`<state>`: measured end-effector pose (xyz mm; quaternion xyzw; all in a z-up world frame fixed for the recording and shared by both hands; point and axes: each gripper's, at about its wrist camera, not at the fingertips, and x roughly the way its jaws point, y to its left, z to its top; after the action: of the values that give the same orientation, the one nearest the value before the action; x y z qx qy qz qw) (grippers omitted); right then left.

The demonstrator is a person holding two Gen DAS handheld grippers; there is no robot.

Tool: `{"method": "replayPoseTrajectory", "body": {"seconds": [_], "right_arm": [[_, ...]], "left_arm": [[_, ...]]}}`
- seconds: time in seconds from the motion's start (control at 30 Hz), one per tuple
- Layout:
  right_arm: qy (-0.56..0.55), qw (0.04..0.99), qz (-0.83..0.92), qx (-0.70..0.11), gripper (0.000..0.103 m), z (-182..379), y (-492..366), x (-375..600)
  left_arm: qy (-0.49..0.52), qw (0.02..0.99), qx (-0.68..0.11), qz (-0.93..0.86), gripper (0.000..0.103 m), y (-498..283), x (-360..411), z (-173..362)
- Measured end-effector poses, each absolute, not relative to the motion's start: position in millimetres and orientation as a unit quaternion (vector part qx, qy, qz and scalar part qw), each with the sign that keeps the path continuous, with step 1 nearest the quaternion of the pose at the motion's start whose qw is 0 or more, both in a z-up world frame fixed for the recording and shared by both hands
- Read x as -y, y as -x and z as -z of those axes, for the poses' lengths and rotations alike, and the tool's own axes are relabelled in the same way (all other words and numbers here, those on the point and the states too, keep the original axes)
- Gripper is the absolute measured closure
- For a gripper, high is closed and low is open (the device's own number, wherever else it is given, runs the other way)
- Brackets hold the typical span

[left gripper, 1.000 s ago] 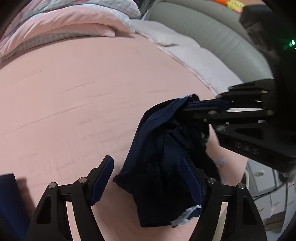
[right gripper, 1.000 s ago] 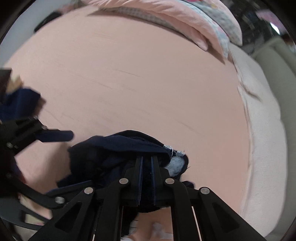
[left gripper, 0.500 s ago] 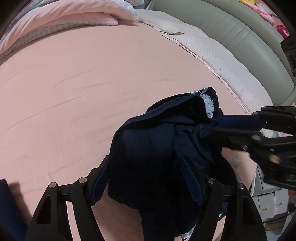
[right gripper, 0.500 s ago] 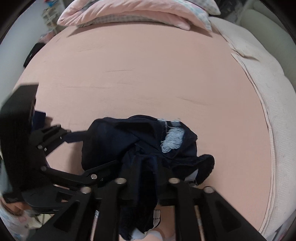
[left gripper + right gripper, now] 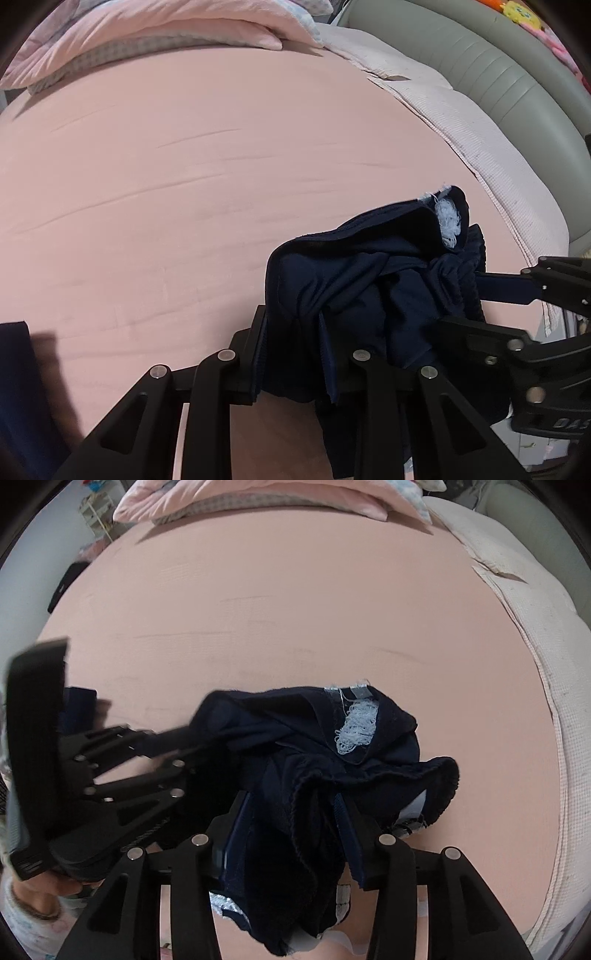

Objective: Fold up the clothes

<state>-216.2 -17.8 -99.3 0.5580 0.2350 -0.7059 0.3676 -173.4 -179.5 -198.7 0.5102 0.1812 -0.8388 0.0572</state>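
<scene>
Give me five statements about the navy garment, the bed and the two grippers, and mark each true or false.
1. The navy garment lies bunched at the near edge of the pink bedsheet. True.
2. The garment is spread out flat and smooth. False: it is crumpled in a heap, with a frayed pale patch showing.
3. Navy cloth sits between the fingers of the left gripper, whose jaws are closing. True.
4. The right gripper is far from the garment, over bare sheet. False: cloth hangs between its fingers while its jaws are opening.
5. A pink pillow lies at the far end of the bed. True.
</scene>
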Motion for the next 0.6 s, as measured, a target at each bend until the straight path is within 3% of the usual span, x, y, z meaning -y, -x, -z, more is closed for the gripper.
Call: {"method": "replayPoseTrajectory", "body": {"seconds": [0.2, 0.23, 0.27, 0.37, 0.6], "right_arm": [[-0.534, 0.362, 0.722, -0.249, 0.059, 103.3, 210.5, 16.1], [-0.531, 0.361, 0.724, -0.251, 0.065, 103.3, 209.7, 15.4], [-0.528, 0.359, 0.727, -0.253, 0.080, 103.2, 209.0, 14.5], [-0.506, 0.347, 0.745, -0.261, 0.094, 94.6, 205.9, 8.6], [-0.490, 0.313, 0.767, -0.269, 0.096, 83.7, 201.7, -18.4]], "left_arm": [[-0.520, 0.059, -0.200, 0.828, 0.080, 175.3, 185.2, 206.7], [-0.520, 0.059, -0.203, 0.828, 0.080, 175.3, 185.6, 207.4], [-0.520, 0.058, -0.205, 0.827, 0.080, 175.2, 186.0, 208.1], [-0.521, 0.059, -0.205, 0.827, 0.080, 176.0, 186.9, 208.3], [-0.524, 0.063, -0.200, 0.826, 0.080, 178.1, 185.8, 210.0]]}}
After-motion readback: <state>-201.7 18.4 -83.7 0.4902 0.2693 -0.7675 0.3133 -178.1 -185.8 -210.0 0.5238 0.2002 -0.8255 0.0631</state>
